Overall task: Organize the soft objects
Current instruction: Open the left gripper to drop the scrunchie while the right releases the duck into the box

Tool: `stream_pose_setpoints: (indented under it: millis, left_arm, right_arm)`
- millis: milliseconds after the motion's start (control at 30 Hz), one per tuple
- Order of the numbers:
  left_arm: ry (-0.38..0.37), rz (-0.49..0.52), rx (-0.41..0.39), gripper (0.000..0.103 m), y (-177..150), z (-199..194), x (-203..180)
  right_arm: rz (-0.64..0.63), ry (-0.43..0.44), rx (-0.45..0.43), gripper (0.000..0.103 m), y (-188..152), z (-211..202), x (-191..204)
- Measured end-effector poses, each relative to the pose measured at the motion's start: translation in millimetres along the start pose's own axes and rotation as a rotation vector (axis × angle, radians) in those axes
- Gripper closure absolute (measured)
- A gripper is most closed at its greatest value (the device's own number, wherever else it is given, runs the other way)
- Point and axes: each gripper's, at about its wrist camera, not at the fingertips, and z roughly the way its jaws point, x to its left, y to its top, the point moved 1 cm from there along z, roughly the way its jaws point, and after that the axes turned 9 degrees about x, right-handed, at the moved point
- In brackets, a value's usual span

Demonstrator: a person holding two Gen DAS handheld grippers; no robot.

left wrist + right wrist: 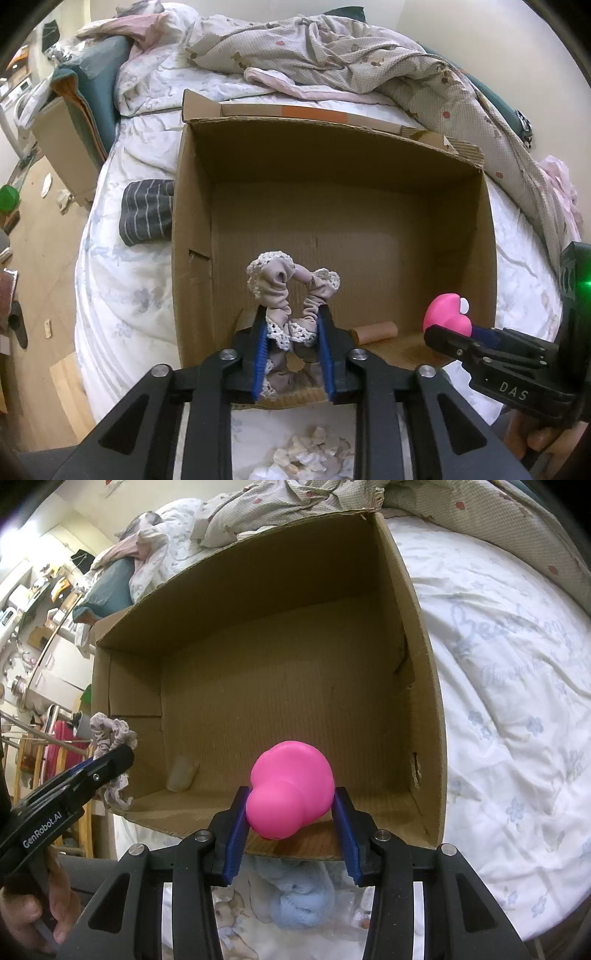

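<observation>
Cardboard box (484, 229) sits open on the white floral bedsheet (122, 295); at its near edge the left gripper (293, 325) has a beige lace-trimmed scrunchie (291, 295) between its blue pads, jaws parted a little, though whether they still pinch it I cannot tell; toward the near right corner the right gripper (290, 808) clamps a pink rubber toy (291, 786) above the box floor; a striped grey cloth (147, 210) lies against the box's left wall.

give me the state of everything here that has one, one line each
cardboard box: open, upright on the bed, nearly empty
scrunchie: between the left tool fingers, over the box's near edge
pink toy: gripped by the right tool, over the box's near edge
quilt: rumpled behind the box
striped cloth: lying beside the box
</observation>
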Motion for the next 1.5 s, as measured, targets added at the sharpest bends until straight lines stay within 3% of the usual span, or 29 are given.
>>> stream_pose_setpoints:
  millis: [33, 100, 167, 633, 967, 1133, 1200, 1367, 1467, 1500]
  left_arm:
    - [0.003, 0.0, -0.002, 0.07, 0, -1, 0]
    - [0.007, -0.006, -0.016, 0.046, 1, -4, -1]
    - [0.018, -0.015, -0.035, 0.036, 1, -7, 0]
    - [0.041, -0.02, -0.042, 0.036, 0, -10, 3]
    - [0.046, -0.031, -0.071, 0.036, -6, -20, 5]
    - [0.064, -0.026, -0.088, 0.035, -10, -27, 5]
    - [0.063, -0.031, -0.087, 0.029, -12, -29, 6]
    - [0.066, -0.033, -0.105, 0.026, -16, -39, 9]
    - [0.08, -0.048, -0.131, 0.018, -18, -48, 12]
    - [0.083, -0.053, -0.14, 0.014, -19, -51, 14]
  right_arm:
    - [0.0, -0.001, 0.001, 0.057, 0, 0, -1]
    - [0.0, 0.0, 0.006, 0.057, 0, 1, -2]
    - [0.0, 0.001, 0.01, 0.057, 2, 2, -1]
    - [-0.011, 0.023, 0.005, 0.057, 3, 2, 2]
    - [-0.023, 0.032, -0.045, 0.056, 2, -6, 5]
    - [-0.013, 0.049, -0.103, 0.036, 4, -18, 5]
    - [-0.012, 0.041, -0.117, 0.033, 4, -22, 6]
    - [-0.048, 0.03, -0.171, 0.03, 0, -35, 13]
    - [-0.061, 0.032, -0.21, 0.025, -5, -47, 16]
    - [-0.061, 0.038, -0.219, 0.019, -5, -49, 16]
